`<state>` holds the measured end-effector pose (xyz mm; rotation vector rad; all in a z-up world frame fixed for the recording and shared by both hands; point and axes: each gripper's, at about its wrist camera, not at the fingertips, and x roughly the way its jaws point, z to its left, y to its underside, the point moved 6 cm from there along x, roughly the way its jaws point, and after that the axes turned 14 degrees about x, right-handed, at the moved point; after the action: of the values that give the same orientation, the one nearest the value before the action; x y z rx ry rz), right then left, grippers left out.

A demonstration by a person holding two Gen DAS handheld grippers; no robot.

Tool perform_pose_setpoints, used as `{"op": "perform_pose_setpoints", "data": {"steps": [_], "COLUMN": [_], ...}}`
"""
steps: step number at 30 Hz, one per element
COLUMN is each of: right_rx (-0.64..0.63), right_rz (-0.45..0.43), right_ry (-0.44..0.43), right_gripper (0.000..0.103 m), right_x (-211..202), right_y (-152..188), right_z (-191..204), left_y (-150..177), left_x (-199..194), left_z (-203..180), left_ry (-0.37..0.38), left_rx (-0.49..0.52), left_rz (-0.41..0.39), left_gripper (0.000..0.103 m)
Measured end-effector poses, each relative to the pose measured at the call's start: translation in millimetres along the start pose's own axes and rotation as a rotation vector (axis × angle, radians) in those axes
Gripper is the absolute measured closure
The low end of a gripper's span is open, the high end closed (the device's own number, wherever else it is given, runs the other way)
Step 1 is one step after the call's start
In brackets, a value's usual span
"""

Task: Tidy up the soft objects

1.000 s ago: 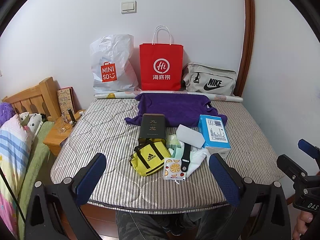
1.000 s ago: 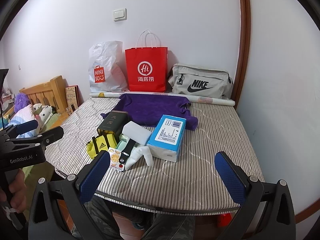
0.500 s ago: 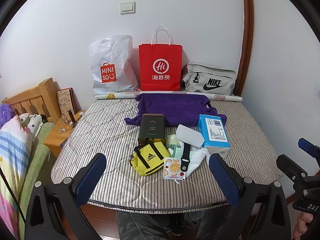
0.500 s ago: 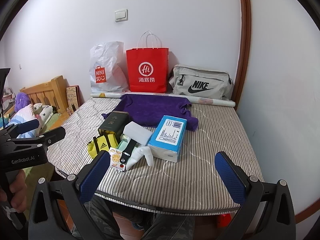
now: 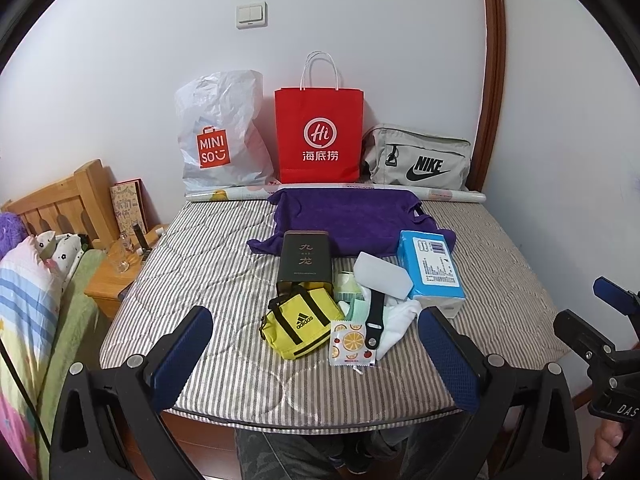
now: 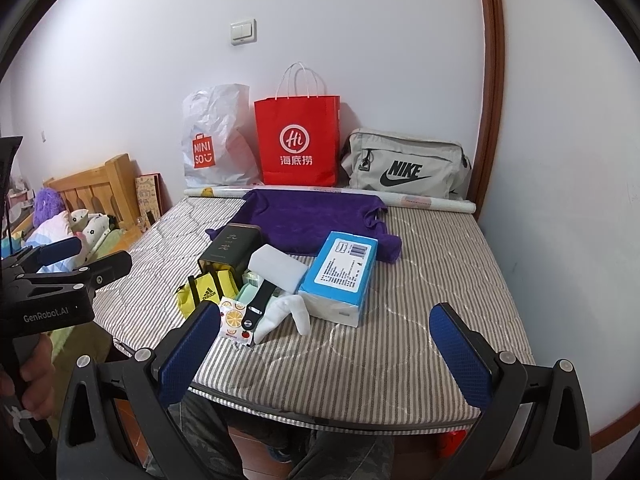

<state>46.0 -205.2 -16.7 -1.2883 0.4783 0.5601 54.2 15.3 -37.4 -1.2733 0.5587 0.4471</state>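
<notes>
Both tools sit at the near edge of the bed, and compared with a second ago almost nothing has changed: the pile is undisturbed and the views shift only slightly. Judgement: sorting has not begun; this is still the approach.

Left tool (image 5: pixel 314 358): fingers spread wide, holding nothing, facing the pile. Right tool (image 6: pixel 324 352): fingers also spread wide, empty, aimed right of the pile.

Task items lie clustered mid-mattress (image 5: pixel 208 264). Yellow pouch (image 5: pixel 301 325) is nearest on the left, touching the dark tin (image 5: pixel 306 261) behind it. White sock (image 6: pixel 286 312) lies at the near right of the cluster, partly under the black strap (image 6: pixel 256 305). Fruit-print sachet (image 5: pixel 352 343) sits at the near edge. Blue tissue pack (image 6: pixel 342 272) is on the right; purple cloth (image 5: pixel 352 218) is spread behind.

Far side, against the wall: white plastic bag (image 5: pixel 218 136), red paper bag (image 5: pixel 319 136), grey sports bag (image 5: pixel 418 158). Likely destinations, unconfirmed.
</notes>
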Motion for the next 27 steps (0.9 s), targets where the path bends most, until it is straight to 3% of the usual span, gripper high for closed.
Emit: {"op": "perform_pose_setpoints", "data": {"steps": [9,16,20,24,27], "right_rx": [0.011,0.009,0.028,0.031,0.022], "right_rz": [0.045,0.101,0.125,0.164,0.193], "right_ry": [0.020,0.023,0.031,0.033,0.032], "right_gripper": [0.000,0.000,0.000,0.000,0.001], "right_x": [35,67,84,103,114], "right_y": [9,20,25,33,38], "right_z": [-7,-12,-17,-19,-17], "left_y": [12,43,53,58,64], "left_x": [42,96,118,142,157], "left_z": [12,23,25,30,28], "left_ry": [-0.005,0.016,0.101,0.080,0.118], "left_rx": [0.016,0.067,0.066,0.110,0.166], "left_rz": [0.067,0.193,0.213,0.223,0.223], "left_gripper": [0.000,0.003,0.003,0.003,0.003]}}
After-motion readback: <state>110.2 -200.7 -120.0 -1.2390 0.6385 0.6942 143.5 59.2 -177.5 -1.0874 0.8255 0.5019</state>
